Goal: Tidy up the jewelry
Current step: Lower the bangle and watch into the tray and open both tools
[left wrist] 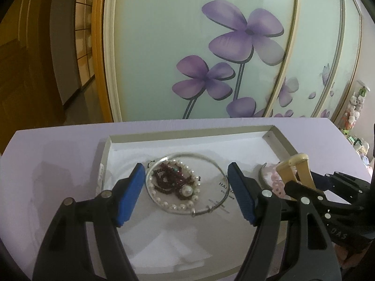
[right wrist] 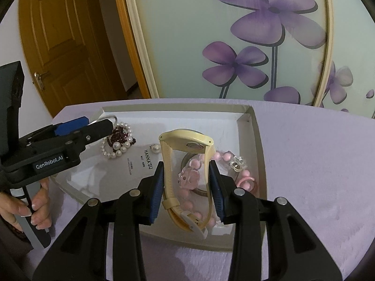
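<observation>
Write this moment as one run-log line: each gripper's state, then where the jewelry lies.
left gripper: open over pearl bracelet | right gripper: shut on watch | pink beads: in tray

A home bedroom, it seems — flower-printed sliding wardrobe doors (left wrist: pixel 211 46) ahead of the tool, wooden door (right wrist: pixel 61 46) left.

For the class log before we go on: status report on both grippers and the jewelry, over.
Left gripper open, over pearl bracelet and silver bangle. Right gripper shut on cream watch. Pink bead bracelet underneath, in white tray.
</observation>
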Demonstrator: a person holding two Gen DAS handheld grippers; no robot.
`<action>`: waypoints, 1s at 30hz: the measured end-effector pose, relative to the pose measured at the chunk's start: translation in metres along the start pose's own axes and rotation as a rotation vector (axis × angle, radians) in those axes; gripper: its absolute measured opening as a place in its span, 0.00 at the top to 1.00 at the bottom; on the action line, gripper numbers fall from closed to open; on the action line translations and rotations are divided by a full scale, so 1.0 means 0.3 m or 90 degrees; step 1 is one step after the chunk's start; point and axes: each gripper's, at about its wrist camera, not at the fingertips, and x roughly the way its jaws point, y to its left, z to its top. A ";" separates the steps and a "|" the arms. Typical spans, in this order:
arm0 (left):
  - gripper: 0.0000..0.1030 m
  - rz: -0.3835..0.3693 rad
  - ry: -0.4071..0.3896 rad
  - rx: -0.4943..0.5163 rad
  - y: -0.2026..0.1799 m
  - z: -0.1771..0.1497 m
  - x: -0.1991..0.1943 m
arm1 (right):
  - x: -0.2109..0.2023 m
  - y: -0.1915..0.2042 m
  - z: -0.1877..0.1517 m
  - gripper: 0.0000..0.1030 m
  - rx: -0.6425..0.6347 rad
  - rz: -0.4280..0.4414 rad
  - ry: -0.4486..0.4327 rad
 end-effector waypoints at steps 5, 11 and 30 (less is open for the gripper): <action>0.35 0.002 -0.004 0.000 0.006 -0.001 0.004 | 0.016 0.011 0.004 0.62 -0.005 0.004 0.003; 0.25 0.013 -0.004 0.003 0.006 -0.005 -0.002 | 0.001 0.035 -0.001 0.23 -0.016 0.003 -0.012; 0.16 0.030 -0.055 -0.010 0.083 -0.099 -0.270 | -0.195 0.079 -0.116 0.25 -0.023 0.031 -0.030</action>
